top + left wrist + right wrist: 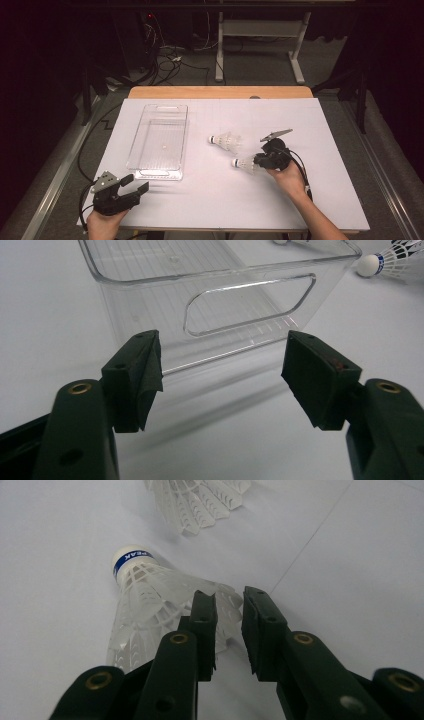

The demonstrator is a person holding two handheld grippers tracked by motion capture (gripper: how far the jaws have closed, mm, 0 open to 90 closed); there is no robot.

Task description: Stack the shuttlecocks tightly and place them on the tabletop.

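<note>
Text: "PEAK", white capitals on blue band | Carrier: band around cork tip of shuttlecock (pixel 165 610) lying on white table sheet (pixel 350 580) | Legibility: band curves away, letters before "PEAK" cannot be told | Other markings: blue band on second shuttlecock (pixel 395 257), lettering too small to read

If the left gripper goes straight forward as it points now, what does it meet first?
Most likely the near end wall of the clear plastic bin, the one with the handle cut-out. The left gripper is open and faces it, apart from it.
</note>
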